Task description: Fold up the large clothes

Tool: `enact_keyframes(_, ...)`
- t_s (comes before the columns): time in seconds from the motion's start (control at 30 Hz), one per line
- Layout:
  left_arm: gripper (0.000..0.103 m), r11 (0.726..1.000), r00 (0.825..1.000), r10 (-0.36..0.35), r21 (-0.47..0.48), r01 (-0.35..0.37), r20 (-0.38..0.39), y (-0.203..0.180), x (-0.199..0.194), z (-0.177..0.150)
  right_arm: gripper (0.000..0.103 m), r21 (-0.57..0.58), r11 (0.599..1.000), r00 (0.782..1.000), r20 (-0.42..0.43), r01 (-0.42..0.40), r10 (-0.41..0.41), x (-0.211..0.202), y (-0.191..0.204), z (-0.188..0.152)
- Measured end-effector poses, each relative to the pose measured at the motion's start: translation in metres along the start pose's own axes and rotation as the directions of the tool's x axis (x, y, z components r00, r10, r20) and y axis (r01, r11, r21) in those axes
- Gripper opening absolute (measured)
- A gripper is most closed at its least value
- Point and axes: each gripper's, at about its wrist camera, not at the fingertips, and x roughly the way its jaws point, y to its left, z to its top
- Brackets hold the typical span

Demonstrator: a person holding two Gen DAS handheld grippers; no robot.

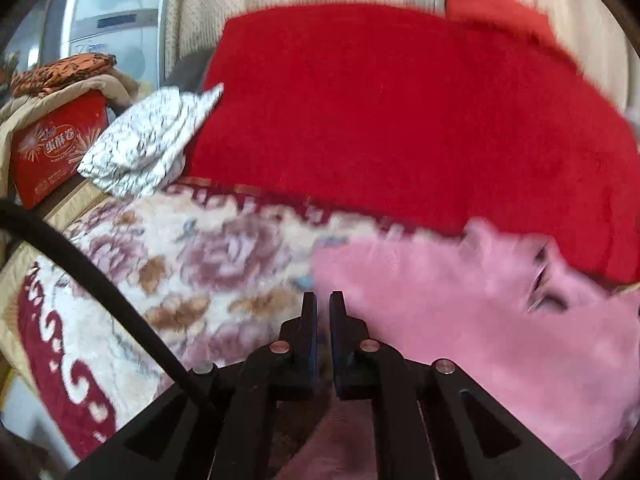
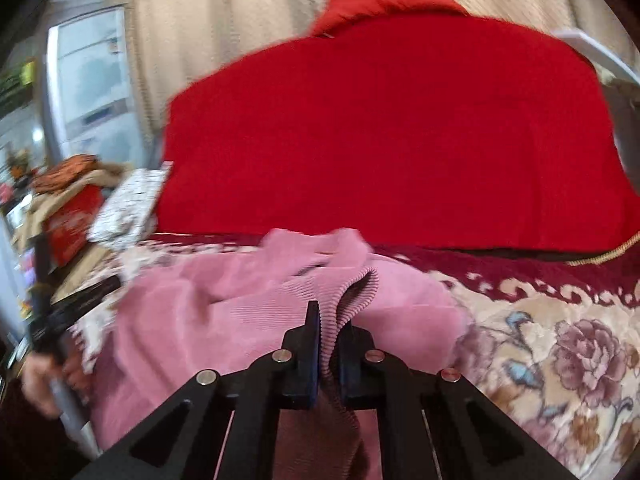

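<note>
The right gripper [image 2: 329,314] has its jaws clamped on the ribbed hem of the pink garment [image 2: 224,312]; the left gripper [image 1: 323,304], jaws nearly together, pinches the garment's pink cloth just beside its left edge.

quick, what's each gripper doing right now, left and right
Left gripper: shut; whether it pinches the pink sweater cannot be told.
Right gripper: shut on the pink sweater's ribbed edge.

Right gripper [image 2: 329,312] fingers clamped; left gripper [image 1: 323,300] fingers closed.
</note>
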Motion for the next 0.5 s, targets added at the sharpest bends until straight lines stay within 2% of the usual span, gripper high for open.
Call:
enact_keyframes(0.03, 0.006, 0.999, 0.998, 0.030, 0.026, -0.028, -0.053, -0.003, 0.011, -0.004, 0.008, 0.027, 0.999, 0.999, -0.020, 0.029, -0.029, 0.014, -0.010, -0.002)
enact_keyframes(0.07, 0.006, 0.998, 0.993, 0.046, 0.043, -0.041, -0.108, -0.006, 0.022, -0.008, 0.012, 0.065, 0.997, 0.997, -0.075, 0.040, -0.035, 0.033, -0.022, -0.004)
enact_keyframes(0.1, 0.006, 0.998, 0.987, 0.052, 0.049, -0.045, -0.151, -0.007, 0.032, -0.011, 0.013, 0.124, 0.991, 0.984, -0.176, 0.043, -0.021, 0.058, -0.037, -0.012)
enact_keyframes(0.13, 0.006, 0.998, 0.983, 0.059, 0.046, -0.052, -0.174, -0.005, 0.037, -0.013, 0.013, 0.208, 0.978, 0.969, -0.244, 0.017, 0.035, 0.078, -0.052, -0.023)
enact_keyframes(0.2, 0.006, 0.998, 0.985, 0.057, 0.022, -0.055, -0.160, 0.001, 0.034, -0.009, 0.017, 0.312, 0.949, 0.980, -0.167, -0.052, 0.108, 0.070, -0.066, -0.026)
enact_keyframes(0.23, 0.006, 0.998, 0.988, 0.056, 0.006, -0.056, -0.144, 0.004, 0.031, -0.007, 0.019, 0.327, 0.944, 0.979, -0.169, -0.055, 0.116, 0.067, -0.068, -0.025)
enact_keyframes(0.27, 0.006, 0.998, 0.990, 0.056, -0.008, -0.057, -0.126, 0.006, 0.026, -0.005, 0.028, 0.344, 0.937, 0.977, -0.173, -0.057, 0.123, 0.061, -0.070, -0.023)
enact_keyframes(0.33, 0.006, 0.998, 0.996, 0.047, -0.031, -0.050, -0.072, 0.007, 0.014, 0.000, 0.056, 0.359, 0.931, 0.982, -0.147, -0.061, 0.121, 0.048, -0.072, -0.017)
enact_keyframes(0.37, 0.006, 0.998, 0.998, 0.045, -0.036, -0.046, -0.042, 0.008, 0.008, 0.002, 0.082, 0.359, 0.932, 0.989, -0.111, -0.049, 0.095, 0.035, -0.072, -0.014)
enact_keyframes(0.4, 0.006, 0.998, 0.999, 0.044, -0.035, -0.044, -0.005, 0.007, 0.000, 0.004, 0.085, 0.347, 0.937, 0.996, -0.058, -0.041, 0.065, 0.020, -0.071, -0.011)
enact_keyframes(0.47, 0.007, 0.999, 0.996, 0.045, -0.012, -0.044, 0.077, -0.001, -0.017, 0.007, 0.085, 0.292, 0.956, 0.999, 0.040, -0.035, 0.024, -0.009, -0.062, -0.007)
enact_keyframes(0.5, 0.010, 1.000, 0.995, 0.031, -0.003, -0.031, 0.098, -0.004, -0.021, 0.007, 0.083, 0.262, 0.964, 0.998, 0.062, -0.039, 0.023, -0.018, -0.058, -0.006)
